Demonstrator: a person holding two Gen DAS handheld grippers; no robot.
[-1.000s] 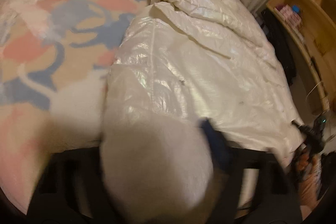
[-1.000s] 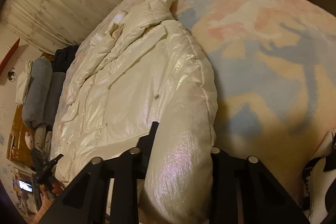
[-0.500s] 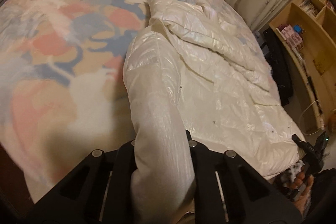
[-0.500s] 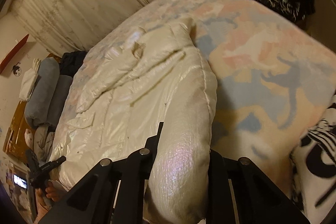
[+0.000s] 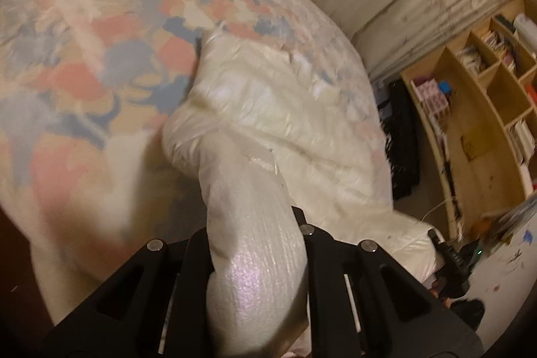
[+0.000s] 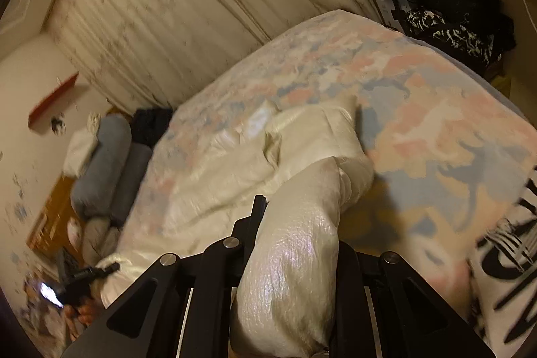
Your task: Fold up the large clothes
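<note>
Jaws of left gripper and right gripper each clamp the cream puffer jacket, frame centre, above the patterned bedspread.

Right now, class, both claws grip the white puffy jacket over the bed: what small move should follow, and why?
Probably carry both claws forward together, folding the near edge over. The left claw and right claw each pinch the jacket, whose far part lies on the bedspread.

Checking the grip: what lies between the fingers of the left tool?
A bunched fold of the cream puffer jacket fills the gap between the left tool's fingers, which press on it, as the left wrist view shows.
</note>
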